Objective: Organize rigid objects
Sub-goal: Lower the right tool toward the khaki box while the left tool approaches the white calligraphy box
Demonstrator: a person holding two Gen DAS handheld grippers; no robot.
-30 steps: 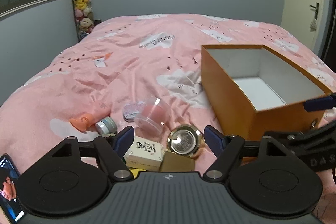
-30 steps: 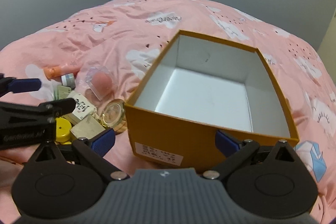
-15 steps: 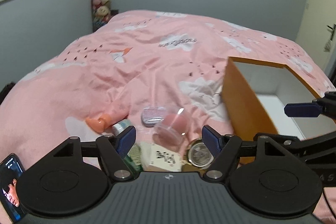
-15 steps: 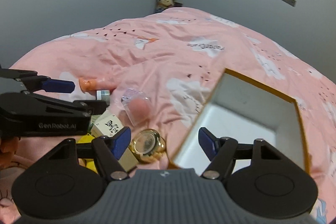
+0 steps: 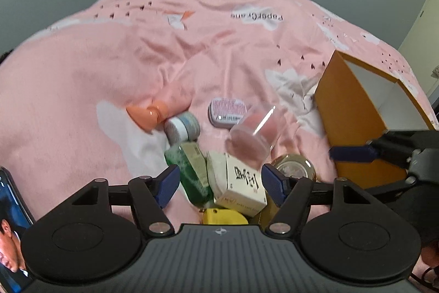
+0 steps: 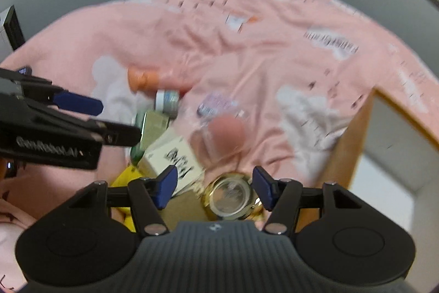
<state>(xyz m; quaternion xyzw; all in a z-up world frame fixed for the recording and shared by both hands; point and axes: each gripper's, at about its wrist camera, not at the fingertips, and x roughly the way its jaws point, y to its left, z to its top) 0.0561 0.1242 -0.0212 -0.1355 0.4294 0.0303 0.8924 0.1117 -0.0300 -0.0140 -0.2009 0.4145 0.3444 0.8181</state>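
I bring my left gripper over the white box on the bed; the box lies between the closing fingers, untouched. My right gripper is closing too, ungripped, the gold tin between its fingers. The orange box stands at three o'clock.
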